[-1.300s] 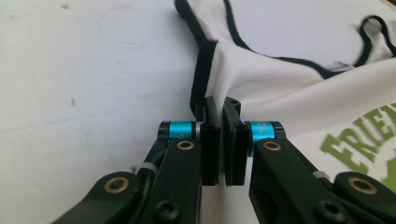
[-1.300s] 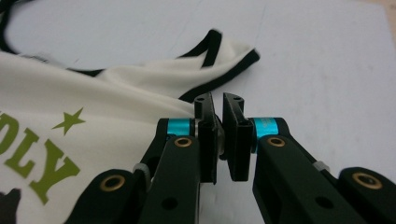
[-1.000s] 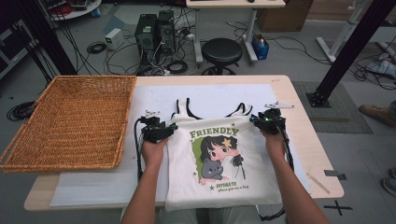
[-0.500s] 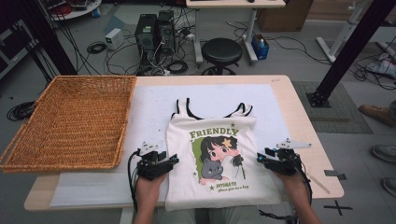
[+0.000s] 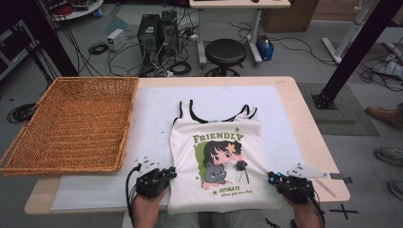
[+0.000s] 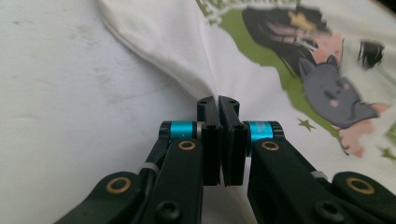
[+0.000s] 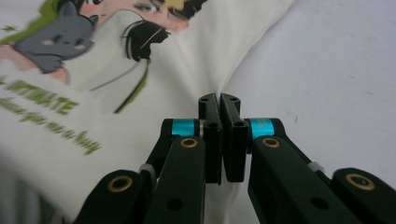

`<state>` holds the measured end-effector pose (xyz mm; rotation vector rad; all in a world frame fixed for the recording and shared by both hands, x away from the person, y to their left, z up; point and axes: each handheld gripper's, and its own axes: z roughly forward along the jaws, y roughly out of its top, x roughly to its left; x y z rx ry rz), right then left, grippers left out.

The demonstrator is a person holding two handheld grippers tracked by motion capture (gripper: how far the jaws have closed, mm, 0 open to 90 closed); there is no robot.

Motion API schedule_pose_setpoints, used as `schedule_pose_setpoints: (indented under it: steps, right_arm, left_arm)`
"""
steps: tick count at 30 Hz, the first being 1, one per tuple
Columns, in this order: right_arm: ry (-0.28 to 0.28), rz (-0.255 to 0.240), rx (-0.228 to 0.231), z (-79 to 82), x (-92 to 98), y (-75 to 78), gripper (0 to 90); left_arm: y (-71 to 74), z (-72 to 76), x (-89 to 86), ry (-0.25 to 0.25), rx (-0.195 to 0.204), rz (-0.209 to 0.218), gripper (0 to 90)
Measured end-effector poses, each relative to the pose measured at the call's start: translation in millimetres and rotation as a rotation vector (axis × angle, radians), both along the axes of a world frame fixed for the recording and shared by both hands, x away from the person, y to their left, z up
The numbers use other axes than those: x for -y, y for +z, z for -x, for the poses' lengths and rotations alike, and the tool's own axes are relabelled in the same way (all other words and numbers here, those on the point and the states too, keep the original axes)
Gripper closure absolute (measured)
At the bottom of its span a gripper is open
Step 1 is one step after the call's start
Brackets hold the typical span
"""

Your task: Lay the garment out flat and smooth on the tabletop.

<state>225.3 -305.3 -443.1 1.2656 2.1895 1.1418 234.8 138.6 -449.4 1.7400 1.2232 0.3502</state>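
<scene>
A white sleeveless top (image 5: 218, 156) with a cartoon girl, a grey cat and the word FRIENDLY lies flat, print up, on the white mat. My left gripper (image 5: 168, 173) is at its lower left edge and my right gripper (image 5: 271, 179) at its lower right edge. Both pairs of jaws have just been closing. In the left gripper view the left gripper (image 6: 218, 100) is shut, with the top (image 6: 261, 60) puckering into the jaws. In the right gripper view the right gripper (image 7: 219, 98) is likewise shut on a pinch of the top (image 7: 140, 60).
A wide wicker basket (image 5: 71, 123) stands on the table's left part, its near corner close to my left hand. The white mat (image 5: 152, 114) covers the wooden table. Beyond the far edge are a black stool (image 5: 225, 52), computer towers and cables on the floor.
Both hands have slid from the top's shoulders back along its sides to near the bottom hem. Both pairs of jaws have gone from apart to shut on the fabric.
</scene>
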Motion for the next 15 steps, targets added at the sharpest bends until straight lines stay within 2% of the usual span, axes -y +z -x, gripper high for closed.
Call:
schedule_pose_setpoints:
  steps: [2, 5, 6, 7, 8, 10, 11, 12, 13, 15]
  right_arm:
    - [0.002, -0.013, 0.001, 14.6, 1.3, 7.5, 89.4]
    - [0.012, -0.006, 0.004, 32.5, 0.7, 16.6, 89.1]
    - [0.016, -0.001, 0.005, 35.8, -0.1, 17.9, 87.2]
    - [0.014, 0.007, -0.001, 36.4, -1.2, 18.1, 78.8]
    - [0.001, 0.014, 0.002, 34.0, -2.1, 17.3, 71.1]
    - [-0.009, -0.002, -0.007, 24.9, -1.7, 15.0, 67.5]
    - [-0.032, -0.003, 0.000, 19.2, -2.1, 14.3, 62.9]
    - [-0.054, -0.027, 0.003, 11.2, -2.7, 14.0, 62.2]
    - [-0.061, -0.030, 0.006, 5.5, -3.6, 13.7, 60.6]
    - [-0.081, -0.022, -0.003, -17.9, -8.9, 9.8, 53.7]
  left_arm:
    - [4.0, 8.9, -5.7, -0.004, 0.016, 0.017, 87.6]
    - [8.0, 17.8, -8.5, -0.044, 0.018, 0.062, 86.9]
    - [7.9, 17.6, -6.5, -0.062, 0.017, 0.063, 82.1]
    - [7.7, 15.8, -3.8, -0.067, 0.019, 0.053, 68.7]
    - [7.6, 12.9, -1.5, -0.055, 0.022, 0.045, 48.7]
    - [8.9, 7.1, -1.0, -0.033, 0.026, 0.067, 48.4]
    - [10.3, 1.9, -0.9, -0.005, 0.034, 0.076, 47.1]
    - [11.0, -1.8, -0.7, 0.010, 0.035, 0.077, 44.9]
    - [10.7, -10.0, 0.0, 0.022, 0.033, 0.072, 44.2]
    - [7.8, -26.7, 3.1, 0.037, -0.002, 0.044, 44.2]
